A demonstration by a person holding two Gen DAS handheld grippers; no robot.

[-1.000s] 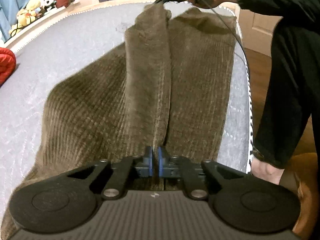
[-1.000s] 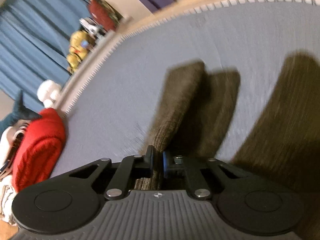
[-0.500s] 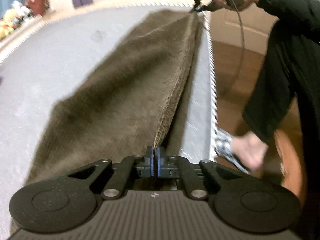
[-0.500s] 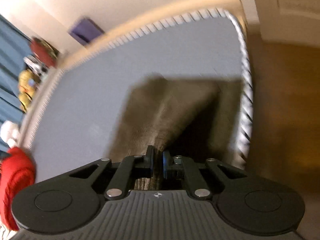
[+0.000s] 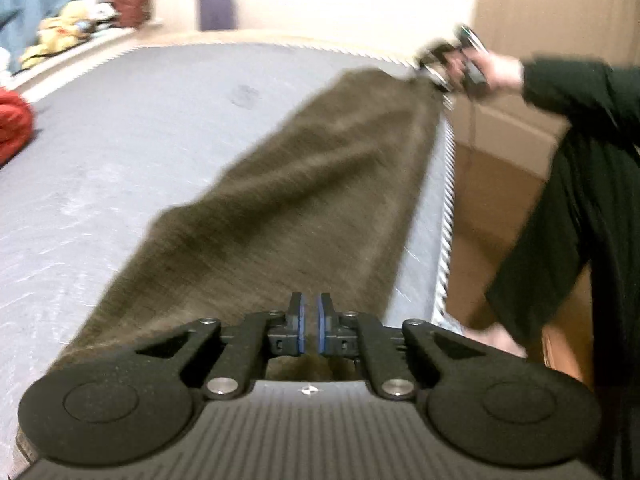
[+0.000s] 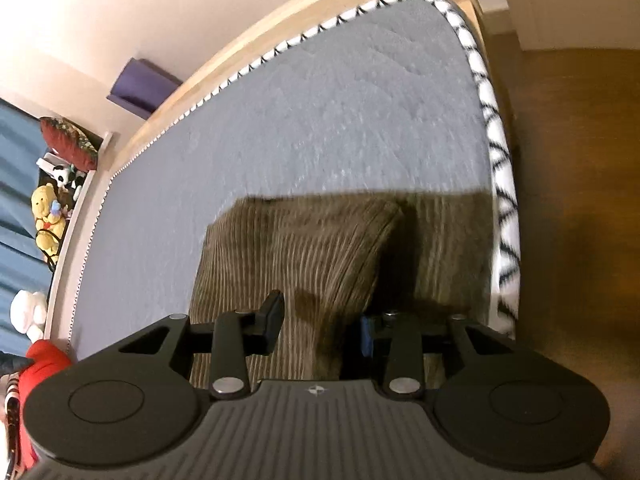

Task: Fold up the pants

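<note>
Corduroy: brown ribbed pants (image 5: pixel 304 200) lie lengthwise on my grey mattress (image 5: pixel 120 140), along the edge nearest me, just inside the black-and-white piping (image 6: pixel 496 168).

Fold status: one leg appears laid over the other, so I judge the lengthwise fold done. In the right wrist view the top layer's end (image 6: pixel 320 248) sits skewed, with the under layer showing beside it near the piping.

Left gripper (image 5: pixel 311 326): pads nearly together with a narrow slit between; cloth sits beneath them, but I cannot tell whether any is pinched.

Right gripper (image 6: pixel 320 320): jaws spread wide, nothing held, poised just above the pants' far end. In the left wrist view it is blurred at that far end (image 5: pixel 448 68), too indistinct to read.

Flatness: fabric looks mostly settled on the mattress; blur hides fine wrinkles.

Outstanding: in my judgement, squaring the two leg ends, then the crosswise folds that bring hem toward waist.

Risk: layers may slip apart on regrasp unless both are taken together.

Surroundings: red garment (image 5: pixel 12 128) on the mattress, well apart.
</note>
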